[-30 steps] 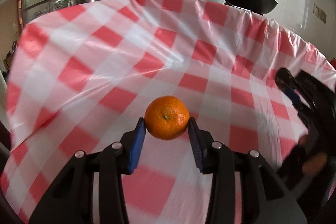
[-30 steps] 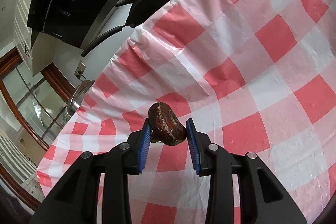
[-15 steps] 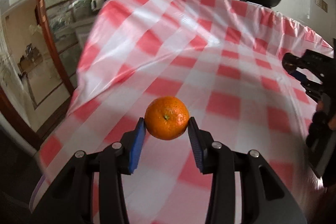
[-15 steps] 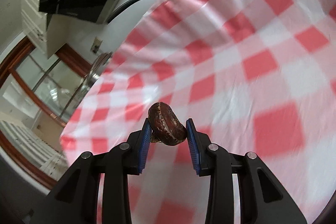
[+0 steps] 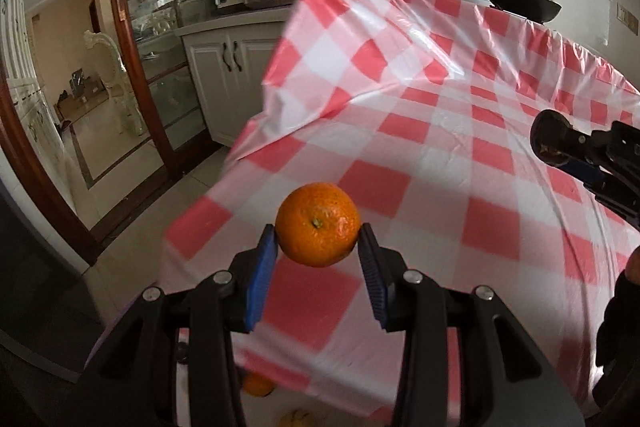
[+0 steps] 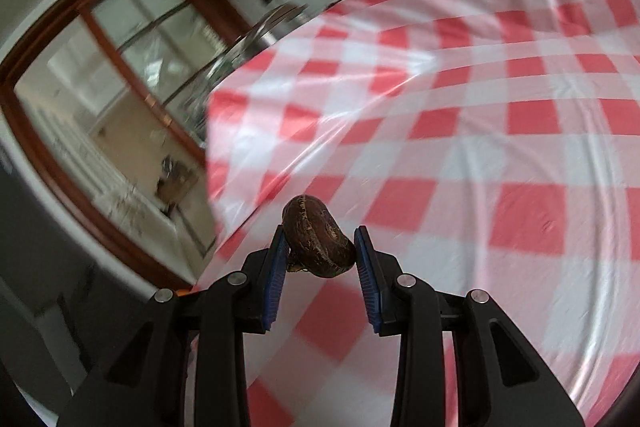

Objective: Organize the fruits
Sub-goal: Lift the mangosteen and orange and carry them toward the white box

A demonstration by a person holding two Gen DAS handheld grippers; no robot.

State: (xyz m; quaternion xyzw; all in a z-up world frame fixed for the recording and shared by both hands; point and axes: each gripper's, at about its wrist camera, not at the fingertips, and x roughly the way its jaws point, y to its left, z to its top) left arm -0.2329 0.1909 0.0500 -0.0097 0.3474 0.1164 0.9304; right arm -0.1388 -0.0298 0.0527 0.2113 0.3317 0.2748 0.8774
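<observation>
Both tongs are loaded above the checked tablecloth (image 5: 460, 163): left gripper (image 5: 318, 247) clamps the mandarin (image 5: 318, 229) across its middle, right gripper (image 6: 320, 247) pinches a dark brown fruit (image 6: 318, 241). Mandarin looks light, soft-skinned, probably squashable.

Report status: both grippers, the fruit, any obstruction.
Left gripper shut on orange. Right gripper shut on dark brown fruit. Both above checked tablecloth; nothing in the way.

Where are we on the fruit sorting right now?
Mid-carry. The left gripper holds an orange; the right gripper holds a dark brown fruit, both above the checked cloth. No container is in view; two orange fruits show at the bottom edge. Both held fruits are not yet placed.
</observation>
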